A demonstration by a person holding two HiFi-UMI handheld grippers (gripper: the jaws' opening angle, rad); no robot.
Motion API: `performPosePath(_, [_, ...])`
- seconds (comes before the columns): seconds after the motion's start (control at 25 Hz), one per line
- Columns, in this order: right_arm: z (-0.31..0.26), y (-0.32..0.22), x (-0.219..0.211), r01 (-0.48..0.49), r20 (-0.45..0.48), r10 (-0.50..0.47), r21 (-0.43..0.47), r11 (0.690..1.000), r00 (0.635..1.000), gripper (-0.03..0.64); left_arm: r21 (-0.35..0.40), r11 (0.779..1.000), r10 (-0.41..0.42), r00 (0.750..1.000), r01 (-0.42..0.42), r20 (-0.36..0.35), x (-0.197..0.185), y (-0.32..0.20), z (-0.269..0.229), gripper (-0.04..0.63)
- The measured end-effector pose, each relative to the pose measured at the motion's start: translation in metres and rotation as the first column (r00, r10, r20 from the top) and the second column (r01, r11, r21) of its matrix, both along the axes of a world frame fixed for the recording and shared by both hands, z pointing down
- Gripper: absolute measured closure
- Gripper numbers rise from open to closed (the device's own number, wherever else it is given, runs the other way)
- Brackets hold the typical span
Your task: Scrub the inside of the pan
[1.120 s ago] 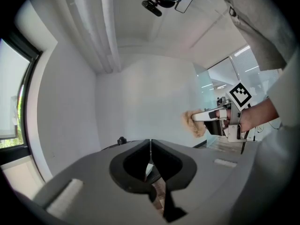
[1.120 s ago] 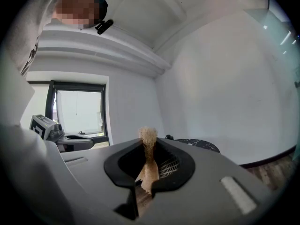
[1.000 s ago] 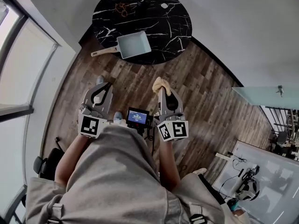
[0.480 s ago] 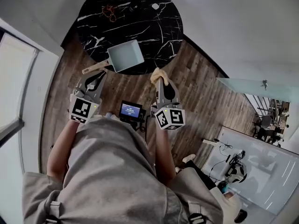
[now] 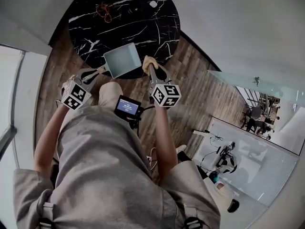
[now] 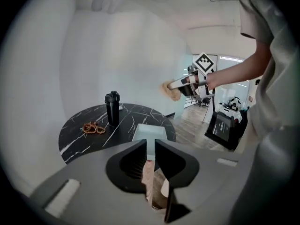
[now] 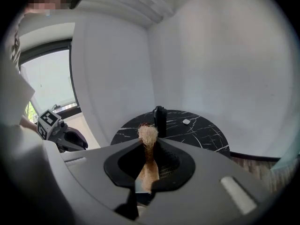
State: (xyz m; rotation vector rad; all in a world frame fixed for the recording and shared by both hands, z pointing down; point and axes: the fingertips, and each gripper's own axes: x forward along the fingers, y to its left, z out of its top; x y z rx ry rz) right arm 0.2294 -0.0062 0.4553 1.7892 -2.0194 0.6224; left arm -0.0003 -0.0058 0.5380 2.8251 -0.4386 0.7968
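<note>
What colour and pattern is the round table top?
Black with thin white marble veining on the round table top; it shows best in the head view.

Loses most of the handle of the pan [image 5: 122,59] under the left gripper [image 5: 96,72] at left centre of the head view, and nearly the whole pan behind those jaws in the left gripper view. Buries the lower half of the scrubber [image 7: 148,132] between the jaws of the right gripper [image 7: 150,146]. Cannot name the small white thing [image 5: 153,4] or the orange tangle [image 5: 102,9] at the top of the head view: too small.
</note>
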Motion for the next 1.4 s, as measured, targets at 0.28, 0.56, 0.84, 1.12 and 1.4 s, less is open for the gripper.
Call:
performPosePath(0.28, [0.087, -0.06, 0.018, 0.176, -0.032, -0.19, -0.256, 0.951, 0.981, 0.566, -0.117, 0.992, 0.069, 0.986, -0.051, 0.154, 0.002, 0.001, 0.077, 0.463])
performPosePath(0.56, [0.167, -0.093, 0.012, 0.274, 0.037, -0.295, -0.495, 0.825, 0.955, 0.567, -0.171, 0.985, 0.037, 0.96, 0.012, 0.279, -0.007, 0.001, 0.118, 0.406])
performPosePath(0.84, [0.216, -0.113, 0.007, 0.284, -0.054, -0.416, -0.652, 0.703, 0.908, 0.568, -0.268, 0.962, 0.04, 0.946, 0.05, 0.322, -0.014, 0.006, 0.14, 0.377])
performPosePath(1.12, [0.238, -0.117, 0.004, 0.23, -0.128, -0.461, -0.731, 0.642, 0.878, 0.561, -0.36, 0.932, 0.076, 0.951, 0.04, 0.301, -0.011, 0.016, 0.164, 0.413])
performPosePath(1.4, [0.237, -0.112, 0.005, 0.233, -0.195, -0.575, -0.777, 0.585, 0.794, 0.566, -0.37, 0.929, 0.097, 0.951, 0.02, 0.295, -0.004, 0.021, 0.163, 0.46])
